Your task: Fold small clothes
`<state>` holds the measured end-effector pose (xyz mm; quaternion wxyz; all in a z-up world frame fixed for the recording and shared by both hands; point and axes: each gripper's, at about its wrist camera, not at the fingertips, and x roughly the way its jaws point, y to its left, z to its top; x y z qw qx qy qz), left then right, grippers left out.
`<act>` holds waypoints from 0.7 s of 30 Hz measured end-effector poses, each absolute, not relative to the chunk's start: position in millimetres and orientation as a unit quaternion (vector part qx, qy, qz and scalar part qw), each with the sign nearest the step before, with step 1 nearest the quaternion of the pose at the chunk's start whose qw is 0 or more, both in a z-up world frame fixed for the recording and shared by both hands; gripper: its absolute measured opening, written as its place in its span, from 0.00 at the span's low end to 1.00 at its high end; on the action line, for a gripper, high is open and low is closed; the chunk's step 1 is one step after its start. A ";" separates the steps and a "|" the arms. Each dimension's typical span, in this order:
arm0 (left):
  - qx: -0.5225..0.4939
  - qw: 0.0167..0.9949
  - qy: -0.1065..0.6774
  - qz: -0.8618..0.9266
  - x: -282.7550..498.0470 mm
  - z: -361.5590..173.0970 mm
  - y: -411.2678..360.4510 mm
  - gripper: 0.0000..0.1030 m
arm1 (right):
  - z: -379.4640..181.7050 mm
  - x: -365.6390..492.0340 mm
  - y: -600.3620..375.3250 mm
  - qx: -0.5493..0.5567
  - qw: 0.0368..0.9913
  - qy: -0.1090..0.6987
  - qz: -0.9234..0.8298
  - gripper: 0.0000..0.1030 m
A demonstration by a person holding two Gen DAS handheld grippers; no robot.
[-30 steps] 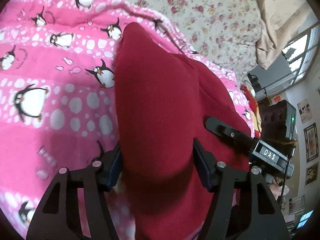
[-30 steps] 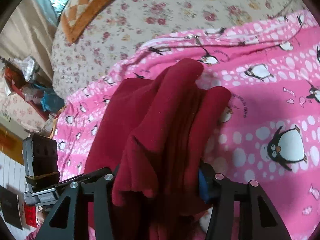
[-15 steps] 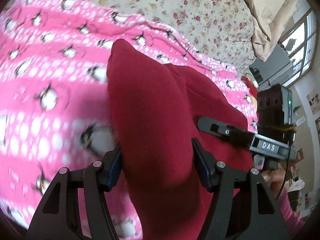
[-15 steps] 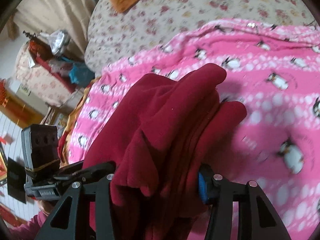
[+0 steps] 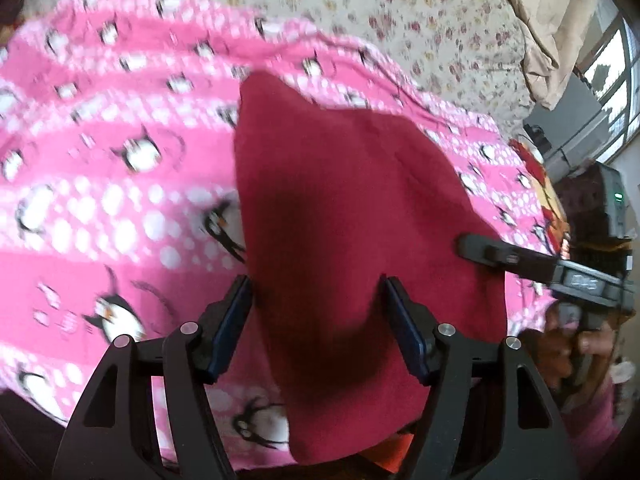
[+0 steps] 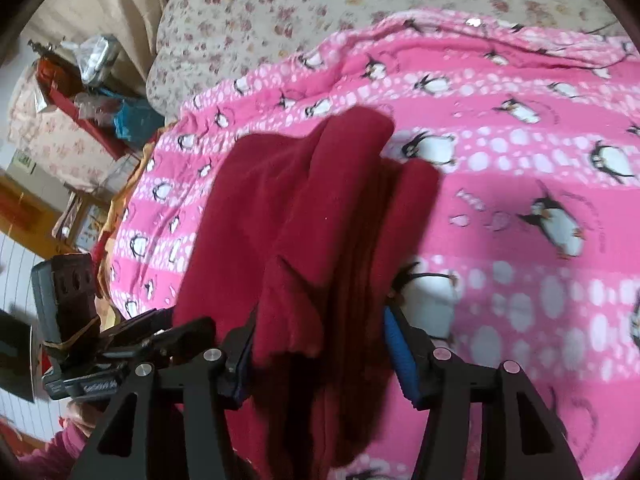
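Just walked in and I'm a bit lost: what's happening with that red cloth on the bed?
A person is folding a small dark red garment with two hand-held tools. The left claw and the right claw each pinch a bunched part of it, holding it above a pink penguin blanket that lies on a flowered bedspread. The garment hangs in loose folds, not yet a neat bundle.

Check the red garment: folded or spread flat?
Folded, not flat. The red garment shows stacked layers between the right gripper; the left gripper also clamps it above the penguin blanket.
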<state>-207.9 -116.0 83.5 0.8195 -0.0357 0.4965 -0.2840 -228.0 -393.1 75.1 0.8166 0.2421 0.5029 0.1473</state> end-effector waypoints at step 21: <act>0.024 0.876 0.438 -0.199 -203.3 81.6 -136.3 0.75 | 93.4 -242.0 -355.1 0.125 0.872 0.454 0.135 0.51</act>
